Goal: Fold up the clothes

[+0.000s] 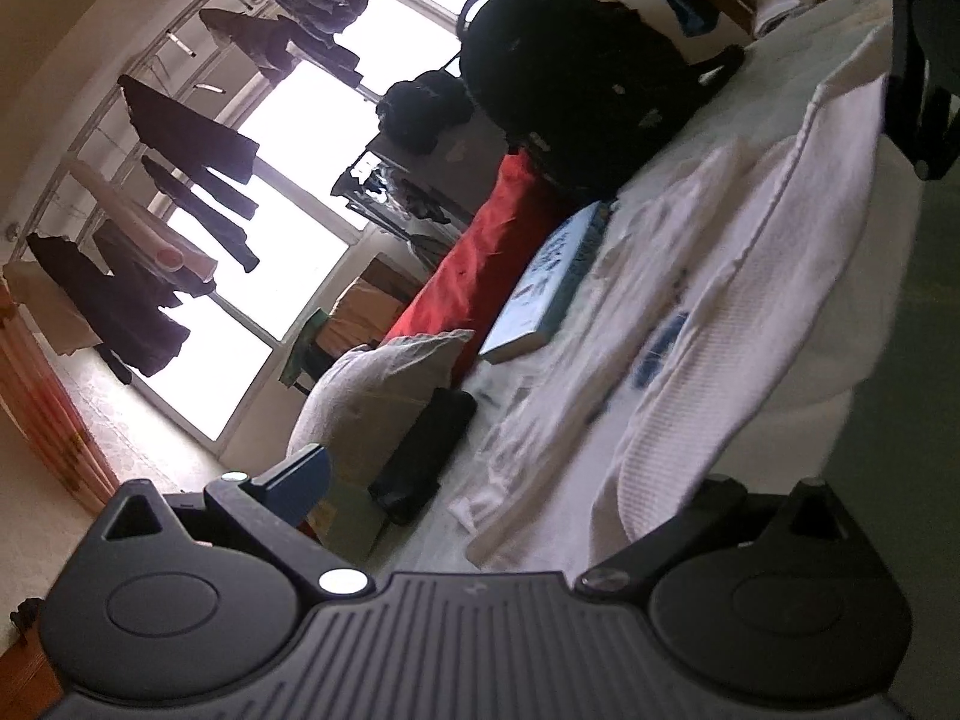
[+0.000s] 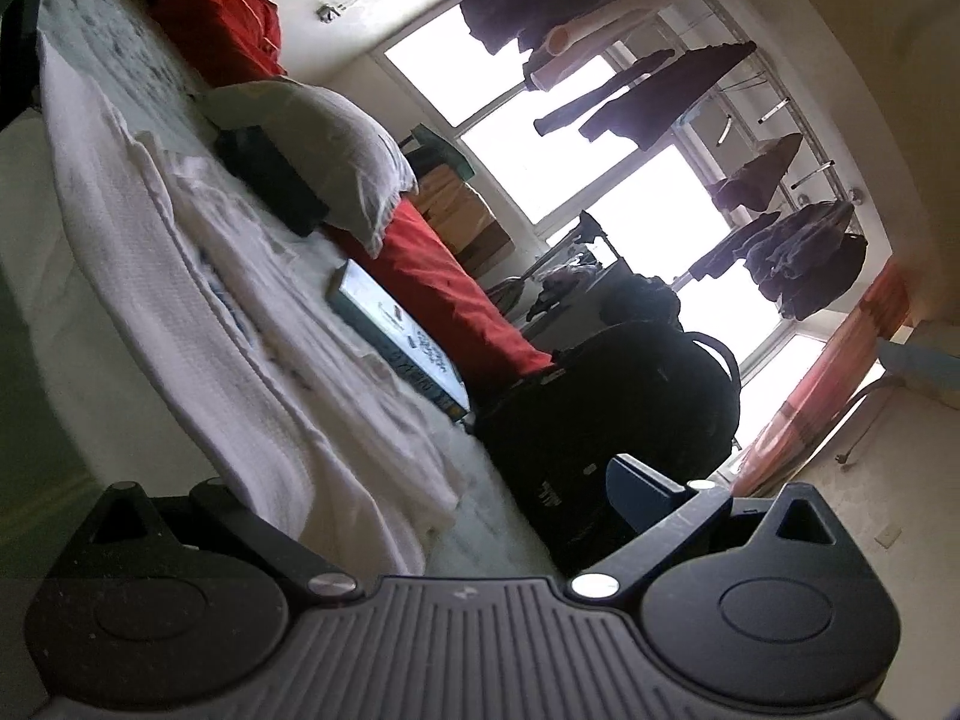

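A white waffle-knit garment (image 1: 750, 324) lies spread along the near edge of the bed (image 1: 798, 96), its long axis running with that edge – from just in front of the left gripper (image 1: 498, 498) away toward the far corner, where the other gripper's black body shows. The cloth is ribbed and textured, with a raised seam or placket line down its length and soft folds bunched near the middle; a small blue patch sits on the inner layer. From the right wrist view the same garment (image 2: 198, 300) stretches away from the right gripper (image 2: 414, 516), its nearer end rumpled into thick rolls. The left gripper's fingers stand wide – one blue-padded finger (image 1: 297, 483) out over the bedside, the other at the garment's edge; the right gripper looks wide too, its blue pad (image 2: 639, 495) off by the black backpack (image 2: 612, 402). Whether either one pinches the fabric I cannot tell. Beyond the garment a hardback book (image 1: 546, 282) lies flat on the printed sheet, beside a long red cushion (image 1: 474, 264), a pale pillow (image 1: 372, 390) and a flat black case (image 1: 423, 456). Dark clothes hang on a metal rack (image 1: 174, 192) before the bright window.
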